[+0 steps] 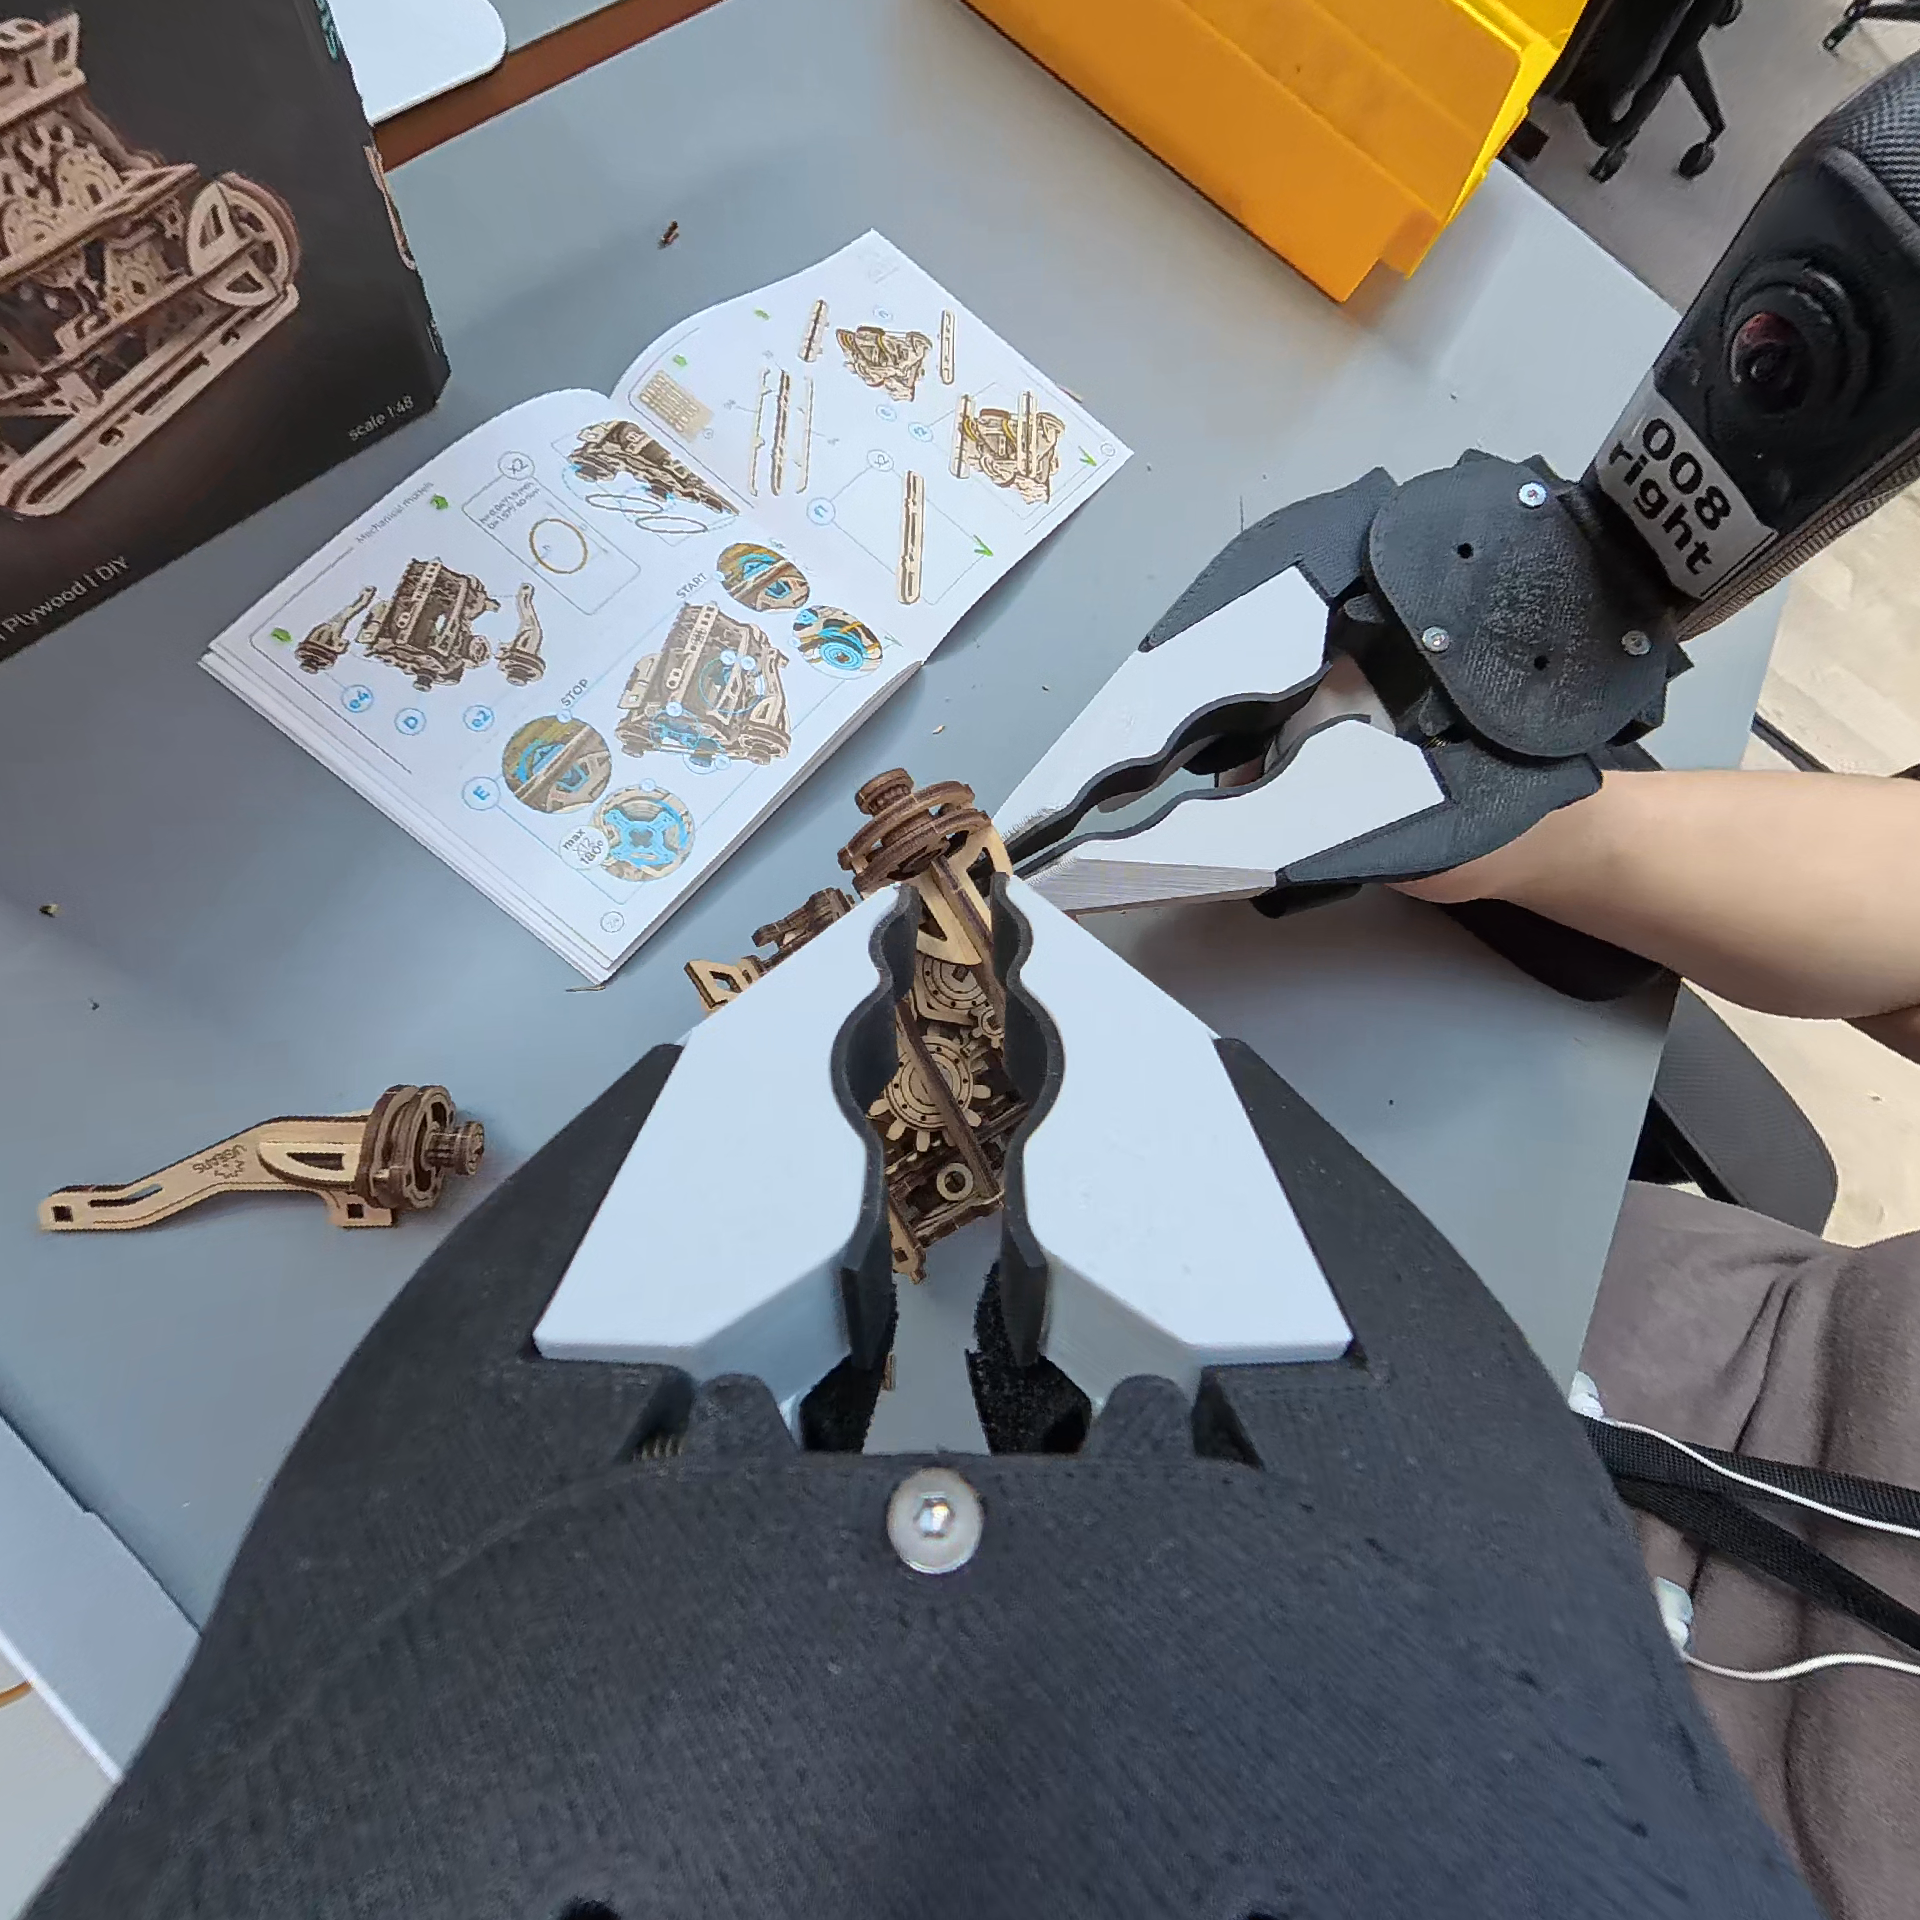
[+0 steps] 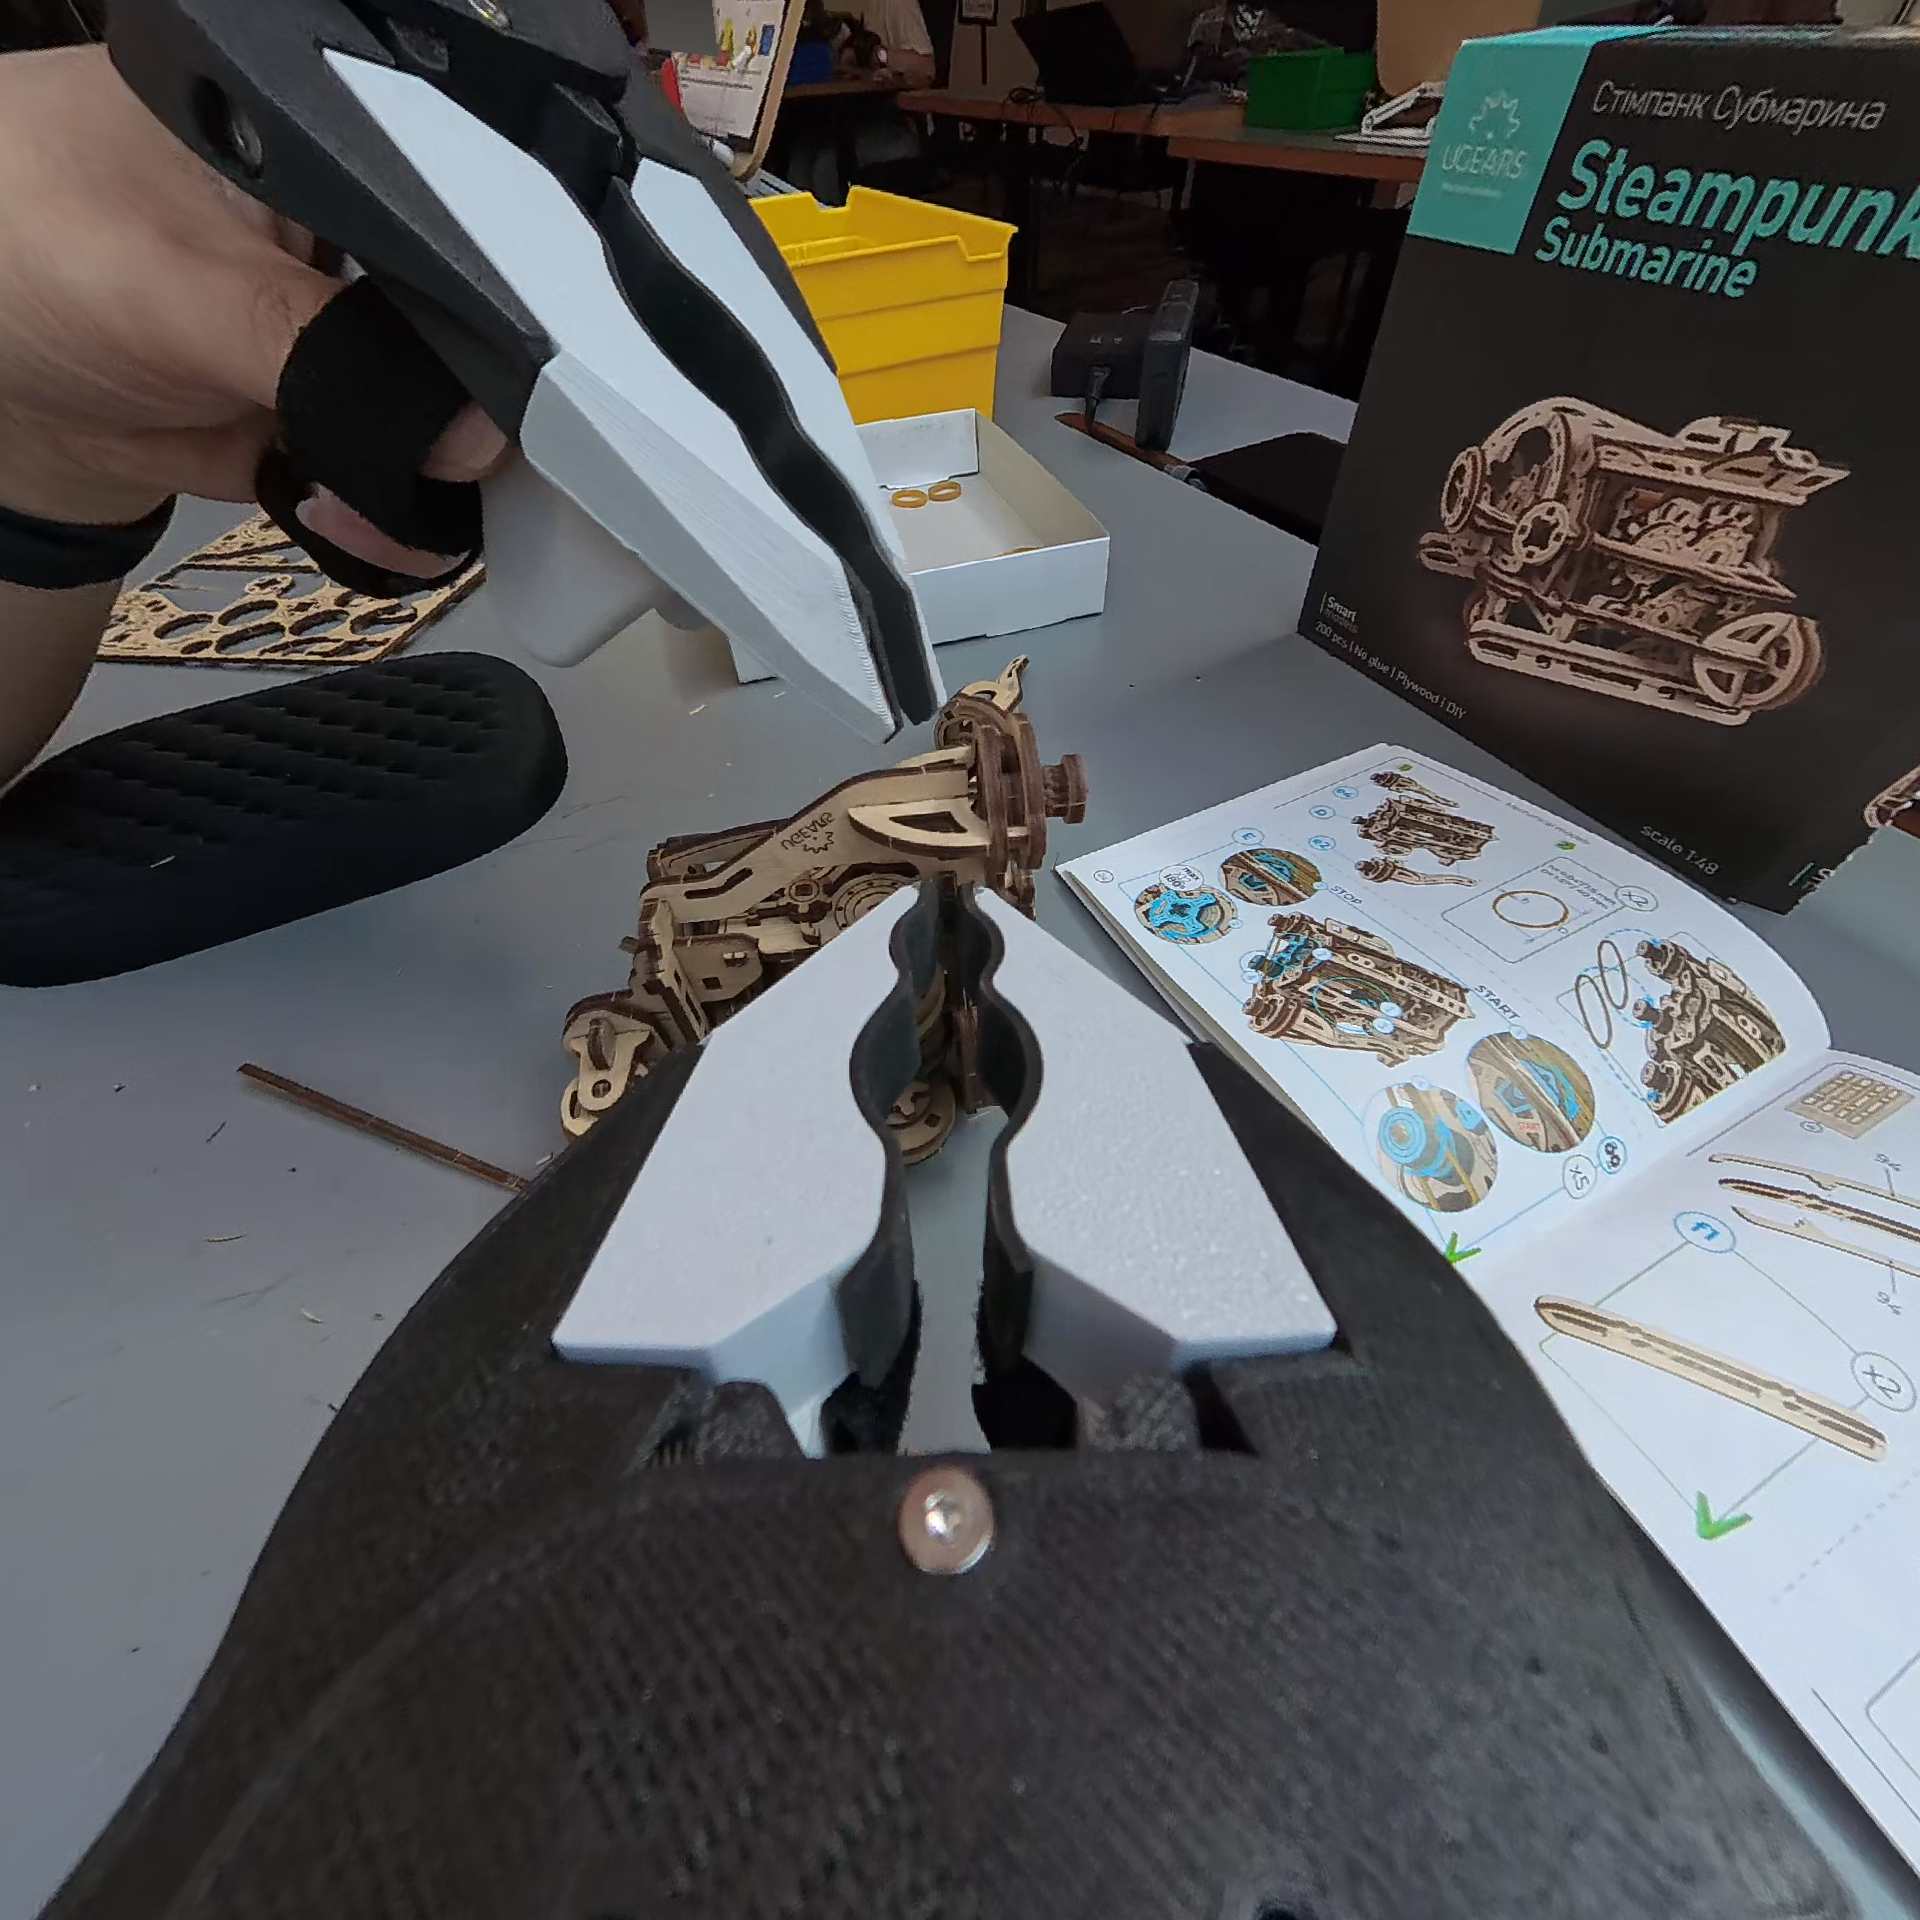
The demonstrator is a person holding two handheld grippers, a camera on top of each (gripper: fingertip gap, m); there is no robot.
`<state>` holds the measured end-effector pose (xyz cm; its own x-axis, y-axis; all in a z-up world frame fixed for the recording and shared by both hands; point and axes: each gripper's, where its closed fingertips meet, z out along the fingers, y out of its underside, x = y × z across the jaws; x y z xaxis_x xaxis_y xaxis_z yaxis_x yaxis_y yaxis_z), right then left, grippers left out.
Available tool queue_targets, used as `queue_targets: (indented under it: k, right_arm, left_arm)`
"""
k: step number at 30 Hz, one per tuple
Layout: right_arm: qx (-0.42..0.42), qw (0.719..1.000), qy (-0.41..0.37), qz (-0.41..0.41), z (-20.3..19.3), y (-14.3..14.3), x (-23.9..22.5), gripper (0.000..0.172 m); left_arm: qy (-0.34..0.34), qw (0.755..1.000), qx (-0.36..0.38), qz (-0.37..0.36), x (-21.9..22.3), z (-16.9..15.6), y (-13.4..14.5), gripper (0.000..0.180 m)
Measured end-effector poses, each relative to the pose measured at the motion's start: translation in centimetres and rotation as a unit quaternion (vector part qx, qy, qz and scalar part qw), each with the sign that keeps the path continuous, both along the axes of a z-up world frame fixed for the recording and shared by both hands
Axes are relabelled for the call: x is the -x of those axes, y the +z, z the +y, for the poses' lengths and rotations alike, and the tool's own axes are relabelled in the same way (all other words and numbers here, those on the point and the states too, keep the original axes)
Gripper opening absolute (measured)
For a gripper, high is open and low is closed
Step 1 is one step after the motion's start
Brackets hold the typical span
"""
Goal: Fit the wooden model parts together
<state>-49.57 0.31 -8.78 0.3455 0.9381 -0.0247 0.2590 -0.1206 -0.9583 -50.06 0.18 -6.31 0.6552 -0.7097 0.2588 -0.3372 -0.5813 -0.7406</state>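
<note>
Closest in, the left gripper point(image 1: 951, 914), black-shelled with white wedge fingers, stands narrowly parted above the pale laser-cut plywood arm with a dark round hub point(image 1: 920, 831); from here I cannot tell whether its pads press on the wood. That arm sits atop the brown-and-tan wooden gear model point(image 2: 748, 935) resting on the grey table point(image 2: 260, 1299). The right gripper point(image 2: 945, 899) comes in low from the side, its tips nearly closed on a thin plywood tab under the arm. A second, loose plywood arm with its own hub point(image 1: 301, 1164) lies flat well off to one side. Beyond the model lies the open white instruction booklet point(image 1: 665, 582), and past that stands the dark cardboard kit box point(image 2: 1621, 436). Farther back are a yellow plastic bin point(image 2: 904, 301), a shallow white tray point(image 2: 997, 540) and a punched-out plywood sheet point(image 2: 281, 613).
</note>
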Motion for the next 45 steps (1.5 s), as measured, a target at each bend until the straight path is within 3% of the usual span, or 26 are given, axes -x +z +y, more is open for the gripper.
queue_targets:
  k: [15, 45]
  right_arm:
    - [-0.020, 1.000, -0.015, -0.015, -0.2, 0.0, -0.1, 0.001]
    - [-0.029, 0.999, -0.029, -0.018, -0.3, 0.0, 0.0, 0.002]
  left_arm:
    - [0.002, 0.994, 0.025, 0.103, -0.6, 0.4, -1.5, 0.006]
    - [0.029, 0.998, -0.005, 0.064, -0.4, 0.2, -1.2, 0.001]
